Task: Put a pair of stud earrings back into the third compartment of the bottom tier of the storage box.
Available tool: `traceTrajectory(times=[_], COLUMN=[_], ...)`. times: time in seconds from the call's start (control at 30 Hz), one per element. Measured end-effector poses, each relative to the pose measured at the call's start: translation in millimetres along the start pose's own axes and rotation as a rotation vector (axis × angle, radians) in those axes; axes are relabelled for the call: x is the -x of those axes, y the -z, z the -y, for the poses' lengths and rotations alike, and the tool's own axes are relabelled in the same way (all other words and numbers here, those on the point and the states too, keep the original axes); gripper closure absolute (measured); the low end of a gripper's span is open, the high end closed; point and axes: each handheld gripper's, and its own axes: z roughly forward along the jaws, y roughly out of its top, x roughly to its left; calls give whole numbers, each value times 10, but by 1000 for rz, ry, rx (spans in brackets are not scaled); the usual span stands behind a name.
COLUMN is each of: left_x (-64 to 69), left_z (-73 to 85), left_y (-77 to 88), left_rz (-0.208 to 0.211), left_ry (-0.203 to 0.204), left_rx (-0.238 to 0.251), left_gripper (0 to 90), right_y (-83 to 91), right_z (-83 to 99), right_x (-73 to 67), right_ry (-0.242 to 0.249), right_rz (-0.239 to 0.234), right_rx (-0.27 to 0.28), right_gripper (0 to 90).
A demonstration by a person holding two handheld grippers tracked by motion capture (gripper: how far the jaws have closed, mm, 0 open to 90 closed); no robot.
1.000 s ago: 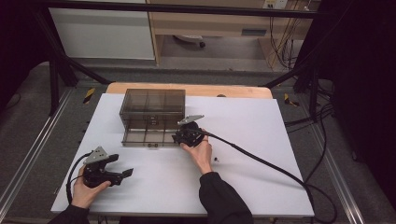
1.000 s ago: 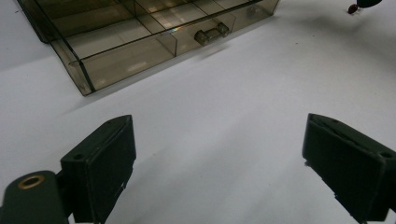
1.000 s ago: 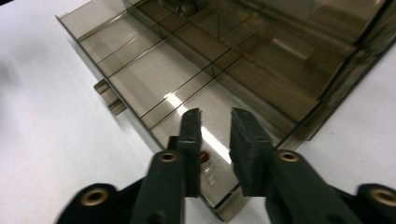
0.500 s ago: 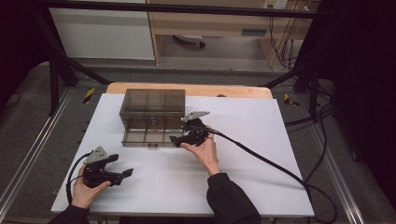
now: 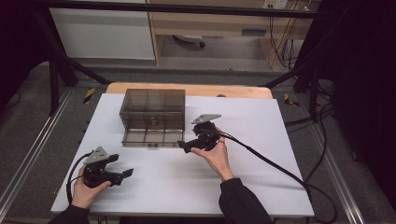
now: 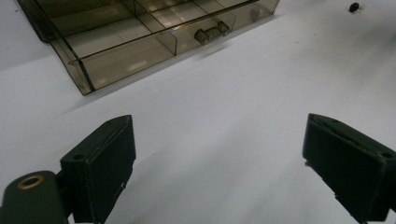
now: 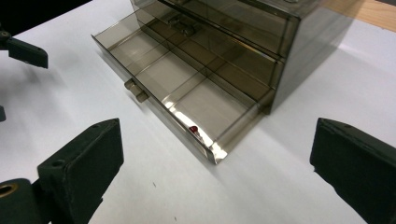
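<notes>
My right tool [image 5: 189, 146] hangs with jaws wide apart just off the lower right corner of the smoky plastic drawer box [image 5: 153, 103], whose bottom drawer [image 7: 187, 98] stands pulled out mid-frame, a tiny red bit [image 7: 193, 129] inside. My left tool [image 5: 122, 173], equally apart, rests lower left on the white tabletop [image 5: 261, 177]. To close the drawer well, I judge I should push squarely on its handle [image 7: 135, 90]

The right gripper [image 5: 187, 145] draws back from the smoky drawer box [image 5: 152, 116], lifting off toward the right of the pulled-out bottom drawer [image 7: 177, 93], jaws now spread wide and holding nothing.
</notes>
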Motion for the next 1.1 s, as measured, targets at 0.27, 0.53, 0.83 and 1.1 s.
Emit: traceTrajectory(times=[0.27,0.53,0.83,1.1], left_x=[-3,-1,3,3], left_z=[0,-1,-5,-7], left_y=[0,0,-2,-4], left_rz=[0,-2,-3,-5], left_ry=[0,0,0,0], left_rx=[-1,1,1,0], left_gripper=[93,92,87,87], right_y=[219,394,555,595], right_z=[160,406,681,866], right_x=[95,222,350,391], right_ry=[-15,-31,-57,-59], right_rz=[16,40,62,50], right_rx=[0,-17,-37,-57], right_gripper=[28,20,24,90])
